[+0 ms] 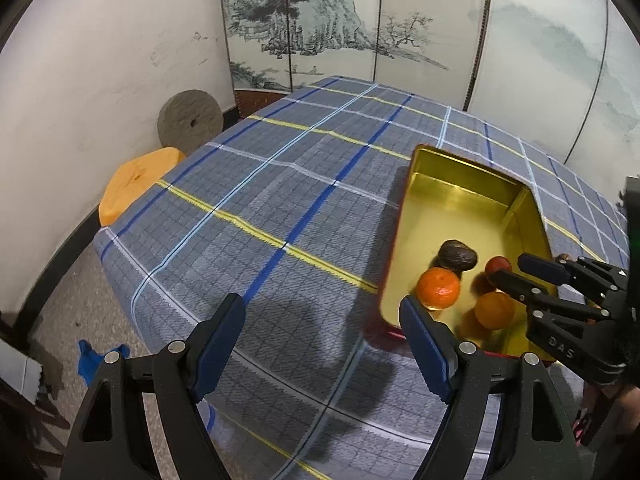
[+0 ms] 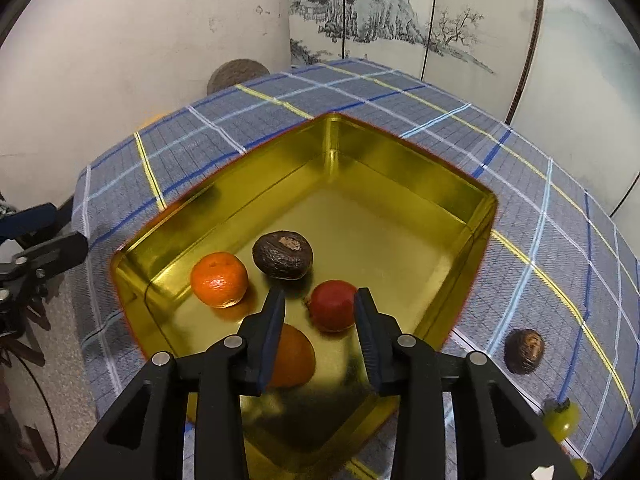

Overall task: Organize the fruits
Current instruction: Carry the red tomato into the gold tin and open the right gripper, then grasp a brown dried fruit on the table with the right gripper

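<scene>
A gold tin box sits on the plaid tablecloth. Inside lie a mandarin, a dark brown wrinkled fruit, a red fruit and a second orange. My right gripper is open above the box, its fingers either side of the red fruit and just above it; it also shows in the left wrist view. My left gripper is open and empty over the cloth, left of the box.
Outside the box on the cloth lie another brown fruit and a green-yellow fruit. An orange stool and a round stone disc stand beyond the table's left edge. A painted folding screen stands behind.
</scene>
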A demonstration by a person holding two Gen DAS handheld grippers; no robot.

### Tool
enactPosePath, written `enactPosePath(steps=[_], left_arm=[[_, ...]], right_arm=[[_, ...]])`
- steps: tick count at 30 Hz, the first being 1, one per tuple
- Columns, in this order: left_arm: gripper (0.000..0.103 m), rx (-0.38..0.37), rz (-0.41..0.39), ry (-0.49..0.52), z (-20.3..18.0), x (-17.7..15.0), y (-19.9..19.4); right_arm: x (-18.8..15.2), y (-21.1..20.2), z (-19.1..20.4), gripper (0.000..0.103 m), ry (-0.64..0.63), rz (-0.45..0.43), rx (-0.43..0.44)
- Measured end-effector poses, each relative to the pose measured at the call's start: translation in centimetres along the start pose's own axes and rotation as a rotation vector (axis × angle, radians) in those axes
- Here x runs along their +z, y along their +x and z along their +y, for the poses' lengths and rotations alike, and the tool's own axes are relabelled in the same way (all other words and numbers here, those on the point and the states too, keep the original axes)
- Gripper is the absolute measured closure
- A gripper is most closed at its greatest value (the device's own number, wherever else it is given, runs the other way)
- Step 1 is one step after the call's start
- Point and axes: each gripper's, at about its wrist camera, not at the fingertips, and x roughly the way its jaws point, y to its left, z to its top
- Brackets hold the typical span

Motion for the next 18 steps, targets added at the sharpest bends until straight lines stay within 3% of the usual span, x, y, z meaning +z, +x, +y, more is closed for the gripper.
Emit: enactPosePath(steps=[7, 18], left_arm=[[0.023, -0.044, -0.017, 0.037, -2.3, -0.1, -1.1], [0.023, -0.144, -0.02, 0.148, -7.8, -1.1, -2.4]], right_arm=[[-2.3, -4.9, -1.6, 0.067, 0.066, -0.078, 0.007], [-10.4, -12.1, -10.1, 0.067, 0.228, -0.111, -0.19]])
